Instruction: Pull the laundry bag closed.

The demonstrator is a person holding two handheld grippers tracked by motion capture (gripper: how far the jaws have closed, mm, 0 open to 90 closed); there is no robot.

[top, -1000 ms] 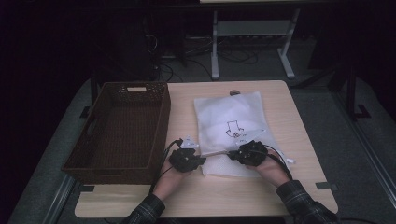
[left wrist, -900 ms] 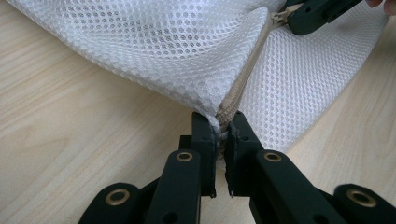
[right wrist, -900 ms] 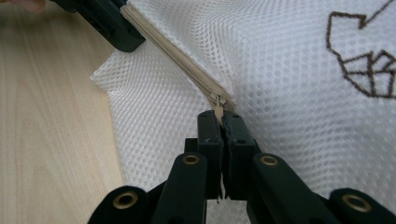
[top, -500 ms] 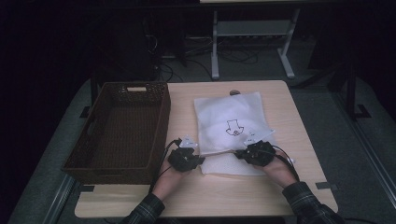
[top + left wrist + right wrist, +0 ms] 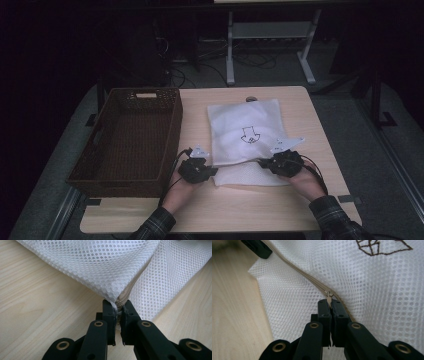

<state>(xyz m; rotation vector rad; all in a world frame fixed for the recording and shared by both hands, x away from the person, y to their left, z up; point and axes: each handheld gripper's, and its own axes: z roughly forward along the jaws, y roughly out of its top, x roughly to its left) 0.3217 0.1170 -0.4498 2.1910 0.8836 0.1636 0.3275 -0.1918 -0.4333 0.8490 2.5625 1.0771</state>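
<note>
One light wooden desk [image 5: 300, 210] carries everything; one empty brown wicker basket [image 5: 127, 135] sits just beyond and outboard of the left hand-held gripper [image 5: 204, 170]; one white mesh laundry bag [image 5: 245, 127], with an embroidered emblem [image 5: 384, 246], lies flat between and ahead of the two hand-held grippers. The left one is pinched on the bag's corner at the zipper's end [image 5: 117, 305], pinning it; the right hand-held gripper [image 5: 270, 164] is pressed together on the one small zipper pull [image 5: 329, 297], partway along the beige zipper [image 5: 294, 268]. My judgement: the zipper is mid-travel; drawing the pull the rest of the way is left, and the basket has had no part yet.
</note>
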